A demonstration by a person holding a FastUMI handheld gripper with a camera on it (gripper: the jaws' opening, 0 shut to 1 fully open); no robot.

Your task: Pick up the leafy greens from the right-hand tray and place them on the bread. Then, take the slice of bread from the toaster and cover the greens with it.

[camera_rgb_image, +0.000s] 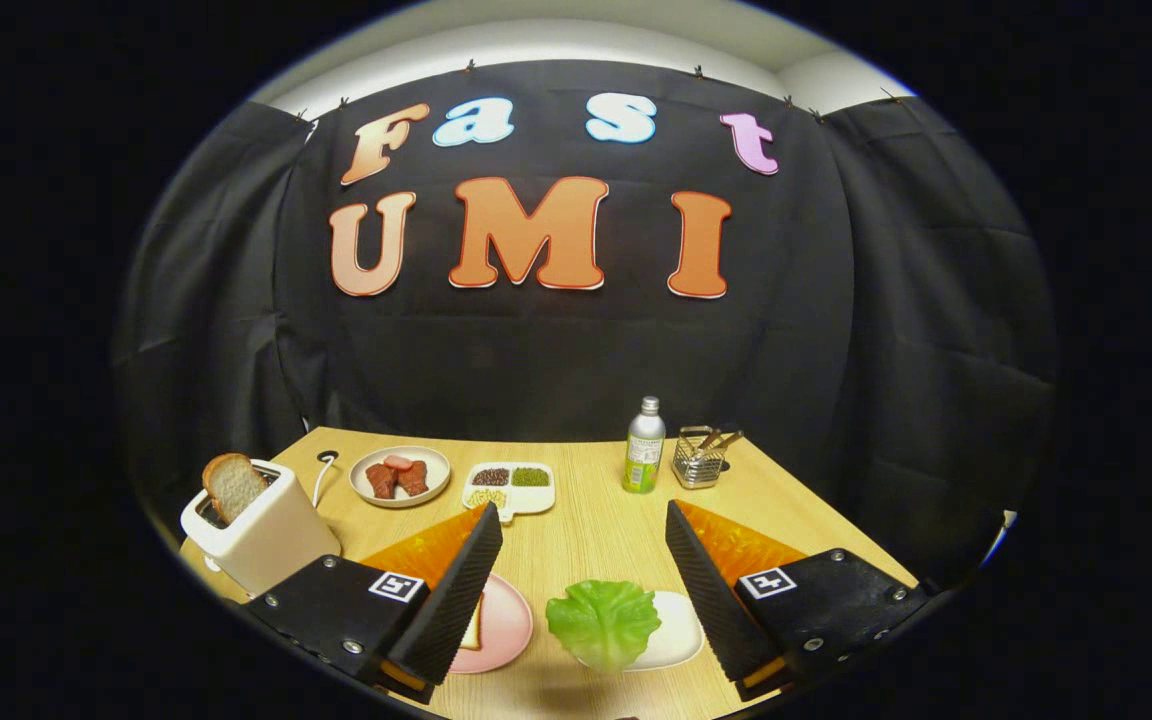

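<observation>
With the gripper (pixel 576 590) hanging wide apart and empty, the crinkled green lettuce leaf (pixel 603 622) lay on its white tray (pixel 681 630) low in the frame, so I judged a straight descent pinching its middle best.

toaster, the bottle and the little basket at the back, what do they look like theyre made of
Toaster: probably smooth cream plastic, matte, with no metallic glare. Bottle: likely metal, with a silvery shoulder and cap above a green label. Basket: wire mesh, see-through with a silvery glint. The gripper hovers with its jaws open over the leafy greens.
</observation>
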